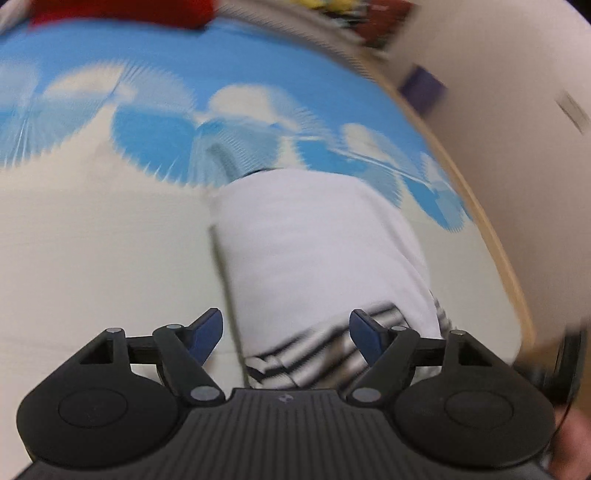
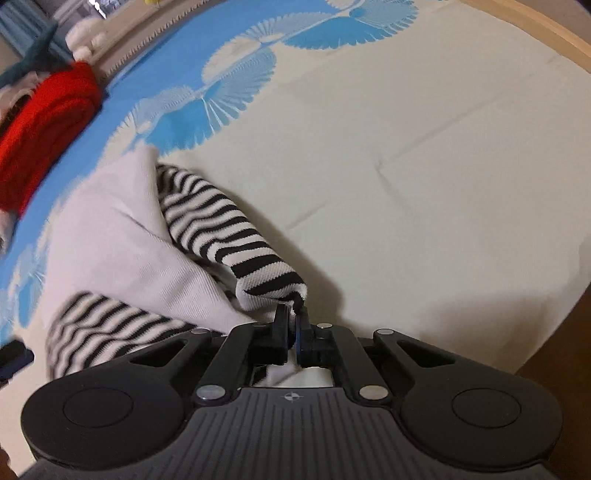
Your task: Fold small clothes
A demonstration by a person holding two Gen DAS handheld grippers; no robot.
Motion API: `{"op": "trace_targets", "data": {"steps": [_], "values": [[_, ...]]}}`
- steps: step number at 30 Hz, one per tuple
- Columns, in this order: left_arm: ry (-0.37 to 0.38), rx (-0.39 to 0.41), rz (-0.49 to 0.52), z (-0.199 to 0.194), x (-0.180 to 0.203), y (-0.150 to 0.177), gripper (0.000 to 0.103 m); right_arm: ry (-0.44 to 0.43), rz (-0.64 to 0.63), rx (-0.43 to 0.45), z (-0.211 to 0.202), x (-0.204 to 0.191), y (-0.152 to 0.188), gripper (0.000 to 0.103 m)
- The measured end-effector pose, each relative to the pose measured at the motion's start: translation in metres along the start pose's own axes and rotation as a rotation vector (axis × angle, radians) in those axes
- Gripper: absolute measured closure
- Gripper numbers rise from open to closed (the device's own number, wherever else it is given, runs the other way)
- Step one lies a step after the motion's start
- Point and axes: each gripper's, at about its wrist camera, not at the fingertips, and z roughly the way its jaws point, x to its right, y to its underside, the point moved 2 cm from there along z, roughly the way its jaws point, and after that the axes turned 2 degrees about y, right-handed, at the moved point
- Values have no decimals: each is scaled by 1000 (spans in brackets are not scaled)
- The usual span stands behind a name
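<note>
Bed sheet (image 2: 424, 155), apparently on a bed, carries white-striped garment (image 2: 122, 240), red clothing (image 2: 48, 125).

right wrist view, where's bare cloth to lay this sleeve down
Free: the cream tablecloth right of the striped sleeve, out to the wooden edge. Crowded: left side, with the white garment and red clothes. The right gripper grips the sleeve.

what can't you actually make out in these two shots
- Left wrist view: motion blur smears the white garment and the blue patterned cloth; whether the open left tongs touch the fabric is unclear.
- Left wrist view: the red cloth is cut off by the top edge.
- Right wrist view: the cuff of the striped sleeve is hidden between the shut right tongs.
</note>
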Motion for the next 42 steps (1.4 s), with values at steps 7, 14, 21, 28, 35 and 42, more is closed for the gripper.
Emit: {"op": "trace_targets", "data": {"steps": [7,14,21,28,35,42], "values": [[66,-60,-205,46,-35,-12,17,58,-112,-61,14,-14,7,101],[82,-52,-188,68,-30,-11,43,86,-186,-93,21,-24,9,101],[7,11,-43,28,-25,-20,62,71,-224,-125,25,-48,13,101],[-97,84,1,-53,-81,-41,60,-232,-427,-241,21,-125,51,101],[-210,187,-6,-129,-114,-38,45,-243,-537,-206,4,-158,68,99],[-304,200,255,-175,-74,-11,42,-159,-498,-72,-21,-142,55,85]]}}
